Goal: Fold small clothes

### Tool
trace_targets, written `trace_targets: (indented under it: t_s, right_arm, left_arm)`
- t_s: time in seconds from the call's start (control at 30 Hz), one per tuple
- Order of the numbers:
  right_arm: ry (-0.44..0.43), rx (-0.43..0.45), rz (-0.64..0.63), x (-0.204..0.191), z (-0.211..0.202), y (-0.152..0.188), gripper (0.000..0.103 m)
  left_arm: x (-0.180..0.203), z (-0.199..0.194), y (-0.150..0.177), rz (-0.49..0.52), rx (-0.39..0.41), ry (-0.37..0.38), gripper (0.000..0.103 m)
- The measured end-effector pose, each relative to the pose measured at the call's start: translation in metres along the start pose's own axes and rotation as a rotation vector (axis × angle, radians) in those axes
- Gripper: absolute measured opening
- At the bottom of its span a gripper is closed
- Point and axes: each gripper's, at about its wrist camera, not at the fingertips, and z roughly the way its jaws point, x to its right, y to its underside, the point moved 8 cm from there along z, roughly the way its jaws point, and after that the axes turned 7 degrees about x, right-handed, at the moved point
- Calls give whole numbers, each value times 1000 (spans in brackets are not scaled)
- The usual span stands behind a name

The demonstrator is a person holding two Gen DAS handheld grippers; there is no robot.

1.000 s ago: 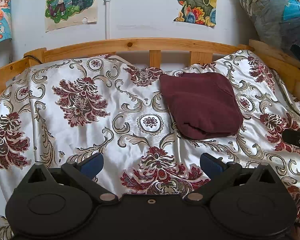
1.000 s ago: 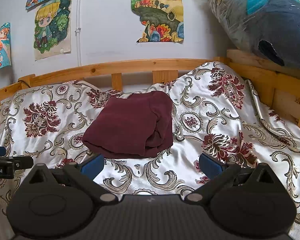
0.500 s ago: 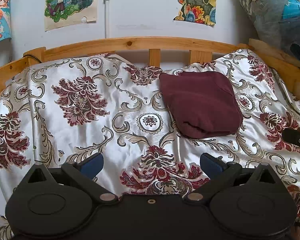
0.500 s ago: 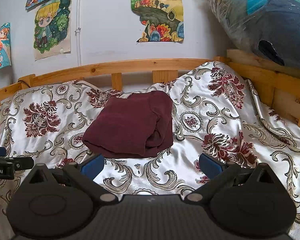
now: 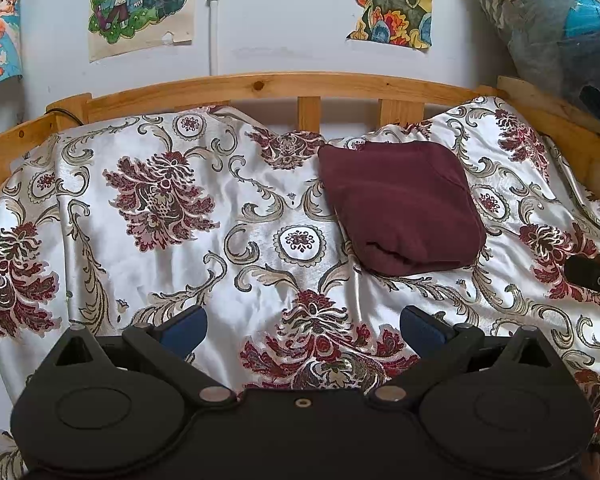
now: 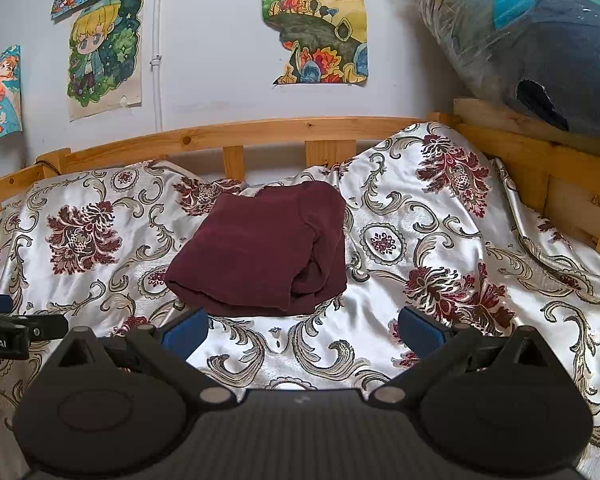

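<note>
A maroon garment (image 5: 400, 204) lies folded into a compact square on the floral satin bedspread (image 5: 180, 248), toward the back right in the left wrist view. In the right wrist view the garment (image 6: 260, 248) lies just ahead of the jaws, left of centre. My left gripper (image 5: 304, 326) is open and empty, held back from the garment above the bedspread. My right gripper (image 6: 303, 328) is open and empty, its blue pads (image 6: 186, 330) near the garment's front edge without touching it.
A wooden bed rail (image 5: 284, 84) runs along the back and right side (image 6: 540, 184). A bagged bundle of bedding (image 6: 540, 48) sits on the right rail. Posters hang on the wall (image 6: 316, 20). The other gripper shows at the frame edge (image 6: 4, 332) (image 5: 596, 274).
Almost nothing differs. The left wrist view has drifted very slightly. The garment and both grippers stay as they were.
</note>
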Motion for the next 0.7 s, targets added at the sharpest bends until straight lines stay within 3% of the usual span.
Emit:
trace_targets:
  t_s: [0.7]
  right_arm:
    - [-11, -58, 50, -3, 6, 10, 103]
  left_arm:
    - [-10, 7, 5, 20, -79, -67, 102]
